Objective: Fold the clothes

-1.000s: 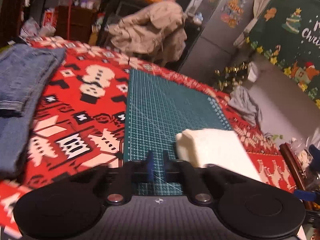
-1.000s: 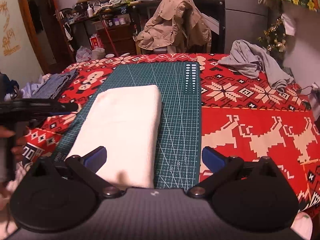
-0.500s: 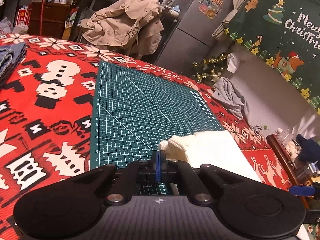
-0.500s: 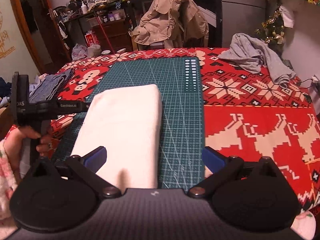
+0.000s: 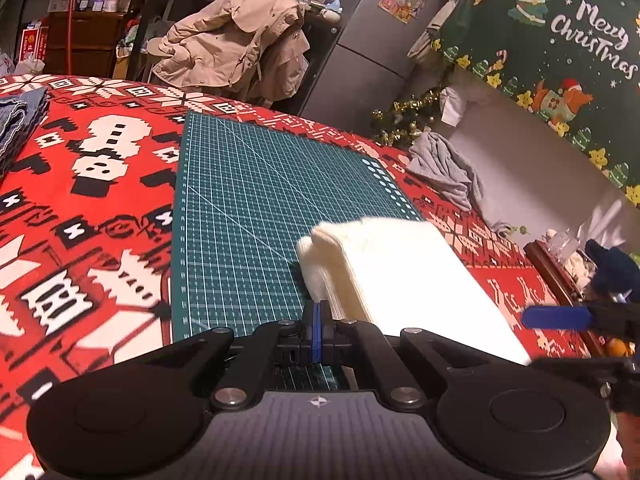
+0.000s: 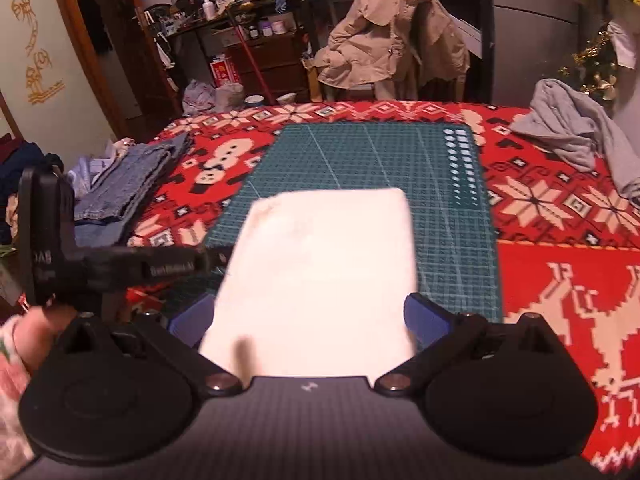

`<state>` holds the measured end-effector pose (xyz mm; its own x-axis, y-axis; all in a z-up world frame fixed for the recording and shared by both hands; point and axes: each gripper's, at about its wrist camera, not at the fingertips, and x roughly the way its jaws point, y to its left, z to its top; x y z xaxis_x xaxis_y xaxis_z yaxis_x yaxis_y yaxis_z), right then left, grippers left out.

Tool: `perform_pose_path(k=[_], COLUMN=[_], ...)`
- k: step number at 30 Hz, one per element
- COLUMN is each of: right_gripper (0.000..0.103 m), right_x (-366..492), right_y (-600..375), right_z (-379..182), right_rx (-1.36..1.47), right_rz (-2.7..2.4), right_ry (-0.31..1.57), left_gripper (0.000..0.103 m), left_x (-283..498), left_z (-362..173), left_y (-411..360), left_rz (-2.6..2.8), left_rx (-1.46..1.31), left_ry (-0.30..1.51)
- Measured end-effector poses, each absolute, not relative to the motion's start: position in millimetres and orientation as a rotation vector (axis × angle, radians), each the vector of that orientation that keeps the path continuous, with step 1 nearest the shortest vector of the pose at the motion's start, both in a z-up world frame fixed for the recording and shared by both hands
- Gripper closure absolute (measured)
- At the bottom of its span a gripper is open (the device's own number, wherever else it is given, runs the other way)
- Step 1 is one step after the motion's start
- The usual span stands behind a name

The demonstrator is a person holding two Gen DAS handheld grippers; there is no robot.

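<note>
A folded white cloth (image 6: 328, 272) lies on the green cutting mat (image 6: 380, 160), with its long side running away from me. My right gripper (image 6: 308, 316) stands open over the cloth's near end, one blue finger on each side of it. In the left wrist view my left gripper (image 5: 317, 320) is shut, its blue pads pressed together with nothing seen between them, just left of the white cloth (image 5: 400, 280). The right wrist view shows the left gripper (image 6: 208, 258) reaching in from the left, held by a hand (image 6: 40, 320).
A red patterned cloth (image 6: 560, 280) covers the table. Folded jeans (image 6: 128, 184) lie at the left edge and a crumpled grey garment (image 6: 576, 136) at the far right. Behind the table stands a chair with a beige jacket (image 6: 392, 32), amid cluttered shelves.
My right gripper has shifted left, so the white cloth now sits between its fingers. The left gripper's pads closed their small gap, and its view swung right, off the jeans.
</note>
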<state>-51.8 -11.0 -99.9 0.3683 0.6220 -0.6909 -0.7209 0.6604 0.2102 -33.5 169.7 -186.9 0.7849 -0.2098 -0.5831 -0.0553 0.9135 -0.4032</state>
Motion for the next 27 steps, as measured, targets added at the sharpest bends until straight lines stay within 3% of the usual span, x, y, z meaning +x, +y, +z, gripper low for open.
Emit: perform_pose_path(k=[9,17,27], right_gripper=[0.002,0.012,0.012], right_x=[-45.3,-43.5,-44.2], right_y=[5.9,8.6,7.5], right_z=[-111.1,-117.3,-116.9], right_rx=[-0.142,-0.161,-0.138], right_rz=[0.867,0.864,0.876], right_ry=[0.832,0.843,0.853], left_gripper=[0.103,0.103,0.103], left_x=[-48.9,-58.7,-69.5], left_z=[-183.3,-177.0,-174.9], left_y=[156.8,140.0,130.5], left_rz=[-0.099,-0.116,-0.158], left_rx=[-0.355,-0.236,-0.182], left_ry=[0.673,0.664,0.718])
